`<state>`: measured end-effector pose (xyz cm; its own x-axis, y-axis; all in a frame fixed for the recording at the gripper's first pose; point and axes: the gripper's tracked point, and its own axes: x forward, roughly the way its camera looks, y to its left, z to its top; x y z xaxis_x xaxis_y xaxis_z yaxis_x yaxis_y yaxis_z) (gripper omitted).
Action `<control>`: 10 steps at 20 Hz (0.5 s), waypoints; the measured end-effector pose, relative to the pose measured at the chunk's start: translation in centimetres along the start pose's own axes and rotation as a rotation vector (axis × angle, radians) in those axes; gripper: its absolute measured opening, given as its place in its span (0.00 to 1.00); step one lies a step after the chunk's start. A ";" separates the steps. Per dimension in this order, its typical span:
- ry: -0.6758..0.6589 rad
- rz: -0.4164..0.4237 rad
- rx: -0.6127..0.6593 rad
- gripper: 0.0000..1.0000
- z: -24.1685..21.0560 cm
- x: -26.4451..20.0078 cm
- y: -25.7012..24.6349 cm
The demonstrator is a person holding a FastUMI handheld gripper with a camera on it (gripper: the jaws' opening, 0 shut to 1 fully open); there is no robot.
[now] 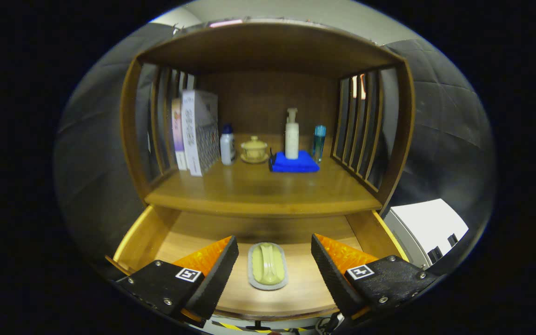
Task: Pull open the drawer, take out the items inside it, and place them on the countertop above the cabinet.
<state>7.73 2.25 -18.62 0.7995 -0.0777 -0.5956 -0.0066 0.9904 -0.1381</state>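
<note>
The gripper (275,253) hangs over the pulled-out drawer (142,232), fingers spread apart. A soap dish (268,266) lies between them, untouched.

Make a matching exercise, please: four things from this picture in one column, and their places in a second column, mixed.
1. oval dish
2. pump bottle
3. boxes
4. lidded cup

a. upright beside the slatted side wall
b. on the blue cloth
c. in the open drawer, between the open gripper fingers
d. between the small white bottle and the cloth

Pairs: 1-c, 2-b, 3-a, 4-d
</note>
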 end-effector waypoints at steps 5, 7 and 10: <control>0.230 -0.033 -0.087 0.97 -4.0 4.3 0.7; 0.290 -0.038 -0.147 0.95 -5.7 5.5 0.9; 0.337 -0.039 -0.218 0.96 -7.3 6.3 1.3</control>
<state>8.39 2.24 -28.28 0.5600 -0.1841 -0.8078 -0.1359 0.9414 -0.3087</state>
